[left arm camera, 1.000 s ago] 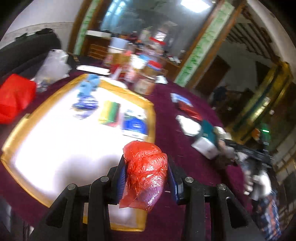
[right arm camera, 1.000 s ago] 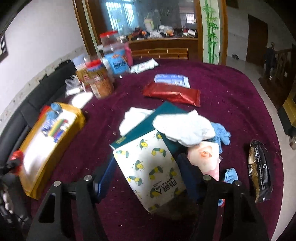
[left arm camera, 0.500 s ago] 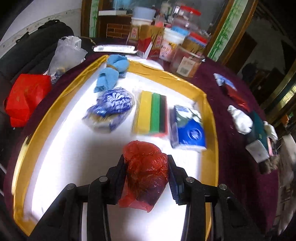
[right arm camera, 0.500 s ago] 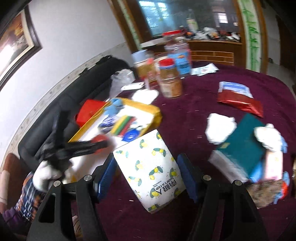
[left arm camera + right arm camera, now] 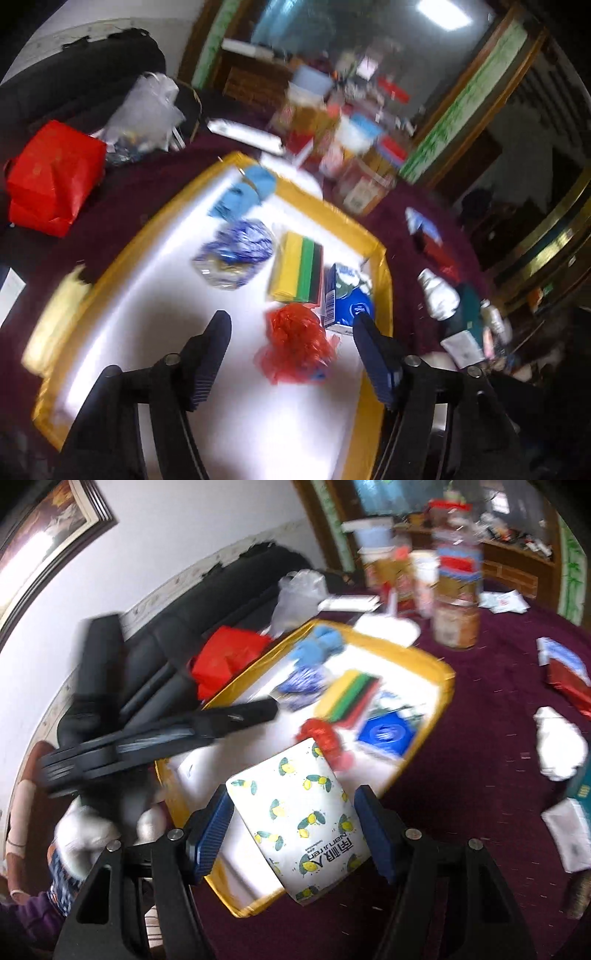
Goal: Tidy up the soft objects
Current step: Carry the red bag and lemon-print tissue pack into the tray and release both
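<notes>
While blurry, red bag [image 5: 295, 343] on tray [image 5: 380, 280] | L fingers [image 5: 207, 354] apart | R fingers [image 5: 207, 834] clamp tissue pack [image 5: 306, 819], long axis prob. fwd

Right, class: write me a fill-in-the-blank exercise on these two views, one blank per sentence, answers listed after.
1. The left hand-held gripper is ____, its jaws spread wide.
2. The red plastic bag lies inside the gold-rimmed ____.
3. The right hand-held gripper is shut on a tissue pack printed with ____.
4. The blue tissue pack lies beside the striped sponge stack, on the side nearer the tray's ____ rim.

Answers: open; tray; lemons; right
</notes>
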{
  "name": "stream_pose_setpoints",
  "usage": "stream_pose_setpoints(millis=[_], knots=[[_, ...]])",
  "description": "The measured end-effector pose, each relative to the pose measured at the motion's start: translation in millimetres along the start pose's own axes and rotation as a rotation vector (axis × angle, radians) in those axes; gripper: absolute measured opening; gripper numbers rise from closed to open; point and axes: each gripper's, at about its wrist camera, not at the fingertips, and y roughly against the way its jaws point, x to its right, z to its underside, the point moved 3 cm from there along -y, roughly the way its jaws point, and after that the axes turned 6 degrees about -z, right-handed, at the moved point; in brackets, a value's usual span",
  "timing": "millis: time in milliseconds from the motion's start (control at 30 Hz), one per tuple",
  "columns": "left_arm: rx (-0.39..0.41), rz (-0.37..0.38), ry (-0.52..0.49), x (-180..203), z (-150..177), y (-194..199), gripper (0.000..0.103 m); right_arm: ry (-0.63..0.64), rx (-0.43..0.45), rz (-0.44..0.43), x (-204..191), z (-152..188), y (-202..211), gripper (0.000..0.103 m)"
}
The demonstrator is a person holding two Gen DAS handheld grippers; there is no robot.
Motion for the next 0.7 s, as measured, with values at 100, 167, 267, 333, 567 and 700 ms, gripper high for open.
stream_pose_setpoints(millis=[100,167,267,333,567,700], knots=[[0.048,0.019,0.032,-20,4,25,0.072,-0.01,-0.061,-0.049,-9,2,-28,0.067],[0.083,0.01,0.05,-35,8,41,0.072,-0.003,-0.099,-0.065,-15,5,-42,0.067],[0.121,-0.011,0.071,-50,12,54,0.074,0.014,-0.161,-0.037,-18,8,-58,0.067],[0.139,-0.019,0.086,-59,15,60,0.075,0.026,-0.209,0.026,-14,8,-68,0.067],[0.135,0.013,0.076,-58,25,60,0.075,0.048,-0.225,0.273,13,-10,-86,0.067],[0.131,0.026,0.057,-54,27,61,0.075,0.068,-0.202,0.341,21,-17,-93,0.068]])
